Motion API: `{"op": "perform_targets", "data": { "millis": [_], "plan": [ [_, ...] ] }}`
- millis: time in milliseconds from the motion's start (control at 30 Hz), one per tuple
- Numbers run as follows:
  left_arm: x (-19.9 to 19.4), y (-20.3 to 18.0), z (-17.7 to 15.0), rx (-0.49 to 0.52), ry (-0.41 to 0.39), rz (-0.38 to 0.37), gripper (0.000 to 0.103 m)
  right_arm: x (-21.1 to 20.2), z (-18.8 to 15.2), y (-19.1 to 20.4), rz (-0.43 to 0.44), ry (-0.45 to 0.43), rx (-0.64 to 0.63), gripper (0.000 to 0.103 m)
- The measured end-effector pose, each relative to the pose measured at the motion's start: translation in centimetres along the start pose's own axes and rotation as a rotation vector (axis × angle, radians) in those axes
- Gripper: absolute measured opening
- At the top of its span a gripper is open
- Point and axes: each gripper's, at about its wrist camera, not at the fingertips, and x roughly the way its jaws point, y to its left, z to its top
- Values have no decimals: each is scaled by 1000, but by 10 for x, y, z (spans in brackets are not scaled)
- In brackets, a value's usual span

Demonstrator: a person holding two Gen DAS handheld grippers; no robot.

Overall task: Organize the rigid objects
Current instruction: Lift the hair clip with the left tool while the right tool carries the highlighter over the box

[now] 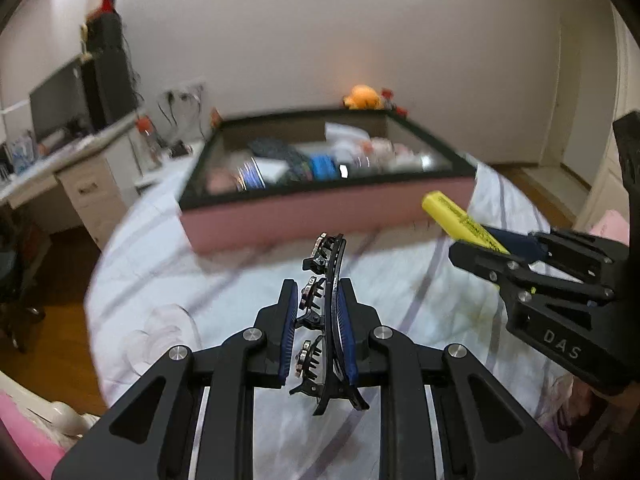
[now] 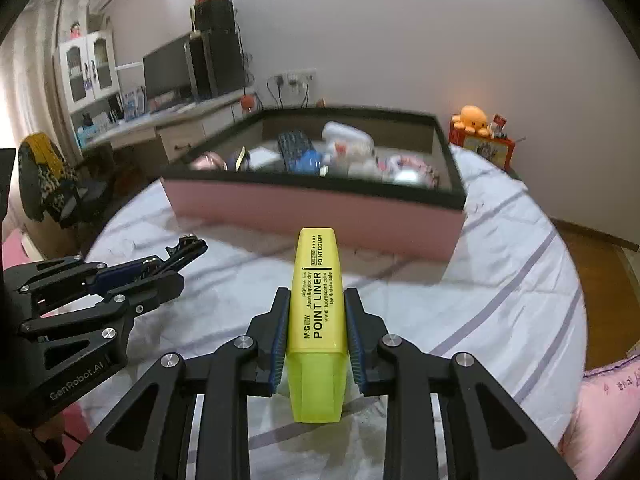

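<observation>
A bedroom with plain pale walls and a wooden floor; a bed (image 2: 500, 300) covered by a white sheet with thin purple stripes fills the middle of both views. To the left of the bed stands a white desk (image 1: 80, 176) carrying a dark monitor (image 2: 168, 68) and tall black speakers. At the far end of the bed sits a large shallow box (image 2: 320, 216) with pink sides and a black rim, and it holds a jumble of small items, blurred, among them something blue and something white. Beyond the box's far right corner an orange plush toy (image 2: 474, 118) rests on a red box.

The left gripper (image 1: 318, 320) hovers over the sheet, short of the box's near side. Its jaws are closed almost fully on a black hair clip (image 1: 330, 280) with toothed combs and small metal studs, held on edge between the blue pads, its tip sticking out past them toward the box.

The right gripper (image 2: 318, 340) is beside it, to its right, also above the sheet and short of the box. Its jaws are clamped on a yellow highlighter (image 2: 318, 300) printed with the words POINT LINER; the pads press on its two sides near the translucent cap end, and the body points forward at the box's pink side.
</observation>
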Motion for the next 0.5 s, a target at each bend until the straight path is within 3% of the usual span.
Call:
{"op": "perform_targets", "data": {
  "millis": [167, 500],
  "plan": [
    [-31, 1, 21, 19, -86, 53, 20, -29, 19, 6, 5, -95, -7, 27],
    [-91, 2, 60, 29, -258, 88, 20, -98, 62, 24, -7, -314, -74, 27]
  ]
}}
